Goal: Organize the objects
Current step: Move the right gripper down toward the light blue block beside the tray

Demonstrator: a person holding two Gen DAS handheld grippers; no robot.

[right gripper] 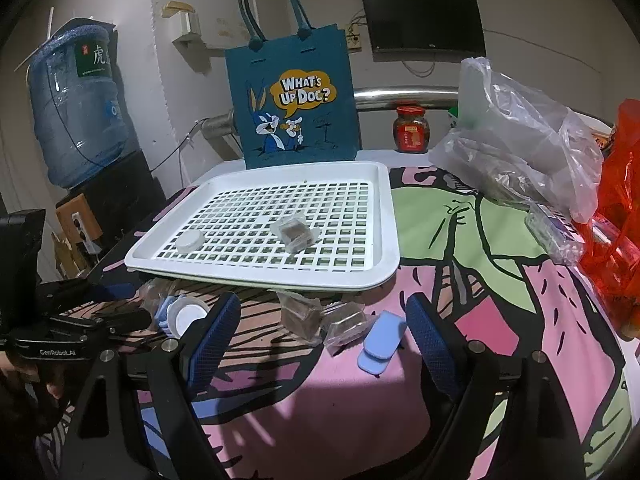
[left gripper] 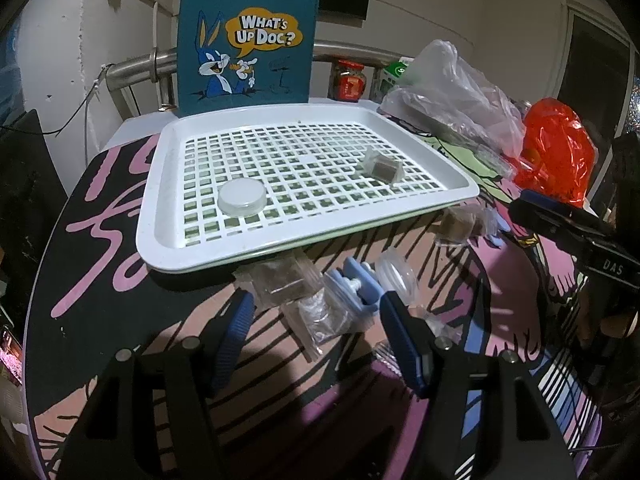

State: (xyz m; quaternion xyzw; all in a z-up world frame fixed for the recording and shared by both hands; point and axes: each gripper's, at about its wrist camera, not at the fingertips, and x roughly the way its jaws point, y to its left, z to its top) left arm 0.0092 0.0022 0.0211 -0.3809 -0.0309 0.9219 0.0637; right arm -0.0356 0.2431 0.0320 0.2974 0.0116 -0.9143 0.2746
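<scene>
A white slotted tray (left gripper: 160,208) (right gripper: 384,216) lies on the patterned table. In it are a round clear lidded container (left gripper: 242,197) (right gripper: 189,242) and a clear packet with a brown block (left gripper: 382,167) (right gripper: 295,231). In front of the tray lie clear packets (left gripper: 282,282) (right gripper: 302,316), a blue clamp-like piece (left gripper: 354,286), a round clear lid (left gripper: 396,272) (right gripper: 186,314) and a flat blue pad (right gripper: 380,340). My left gripper (left gripper: 318,320) is open around the blue piece and packets. My right gripper (right gripper: 324,332) is open above the packets and pad.
A blue "What's Up Doc?" tote bag (left gripper: 244,40) (right gripper: 292,108) stands behind the tray. Clear plastic bags (right gripper: 516,140), a red bag (left gripper: 554,152) and a red-lidded jar (right gripper: 410,128) sit at the right. A water jug (right gripper: 76,108) stands left, off the table.
</scene>
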